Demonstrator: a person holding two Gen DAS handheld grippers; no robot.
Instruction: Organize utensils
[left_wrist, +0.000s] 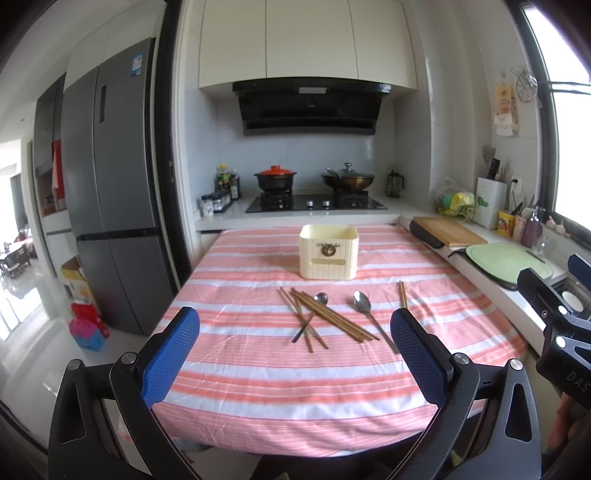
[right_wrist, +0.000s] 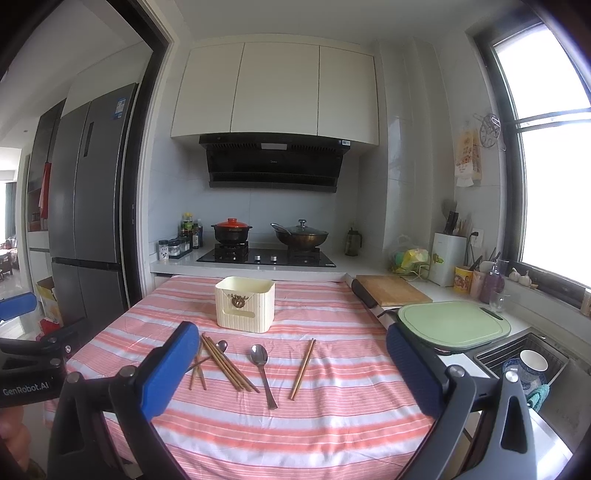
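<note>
2 spoons (right_wrist: 259, 355) and several chopsticks (right_wrist: 225, 363) lie loose mid-frame on the striped desk (right_wrist: 332, 424), before an empty cream box (right_wrist: 245, 303). Both grippers, left (left_wrist: 295, 343) and right (right_wrist: 291, 365), hover with fingers apart, holding nothing. Sorting seems unstarted; next likely needs lowering onto 1 utensil.

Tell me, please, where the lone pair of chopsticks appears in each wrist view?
Left wrist: the pair lies right of centre, on the cloth, just beyond the right finger's tip.
Right wrist: the pair lies at centre, right of the larger spoon.
Shared landmark: the cream box, behind the utensils in both.
</note>
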